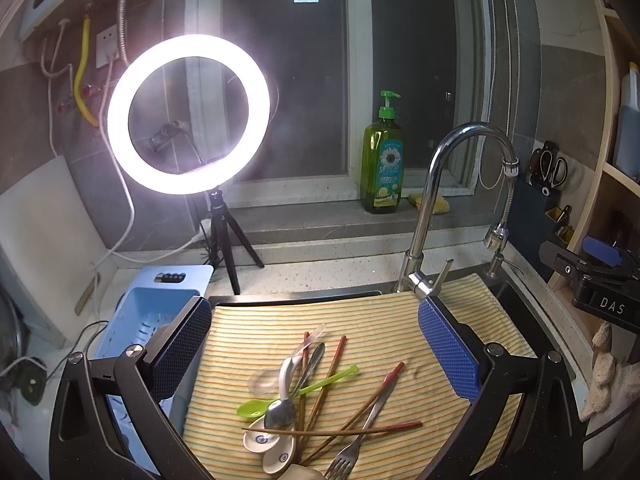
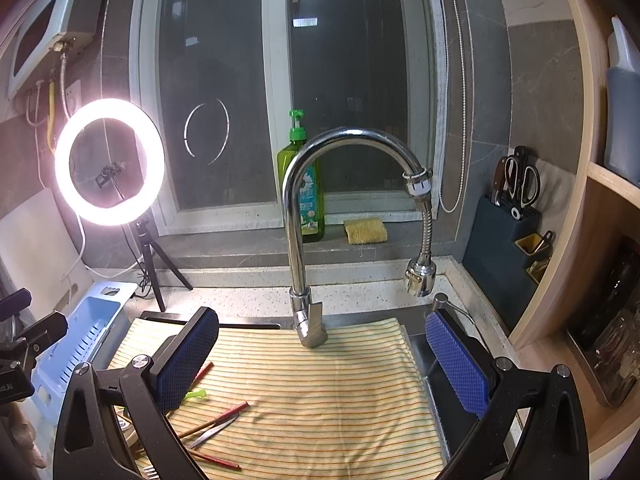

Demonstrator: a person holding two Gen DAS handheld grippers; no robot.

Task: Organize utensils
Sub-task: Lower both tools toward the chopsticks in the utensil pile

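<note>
1. Over the sink lies a yellow cloth with thin green and orange stripes (image 1: 400, 340), and on its near left part sits a loose heap of utensils.
2. Heaped together are a lime-green plastic spoon (image 1: 280, 396), a clear plastic spoon (image 1: 280, 364), a steel spoon (image 1: 288, 404), two white ceramic soup spoons (image 1: 264, 444), a steel fork (image 1: 352, 448) and several brown chopsticks with red tips (image 1: 348, 416).
3. Most handles point far and to the right; one chopstick lies crosswise over the others, and the fork's tines point toward the near edge.
4. In the left wrist view the left tongs (image 1: 316, 352) stand wide open with nothing between their blue textured pads (image 1: 448, 352); the heap lies between and just nearer than the pads, and no contact with them shows.
5. From the right wrist view the right tongs (image 2: 320, 360) are likewise spread apart and empty, above bare striped cloth; the utensils show only at the near left, partly hidden behind the left pad.
6. Left of the cloth, on the speckled desk (image 1: 320, 256), sits a light-blue slotted plastic tray (image 1: 148, 312).
7. Far behind the cloth rises a curved chrome tap (image 2: 304, 216), with a green pump bottle of dish soap (image 1: 382, 164) and a lit ring light on a black tripod (image 1: 188, 114) farther back.
</note>
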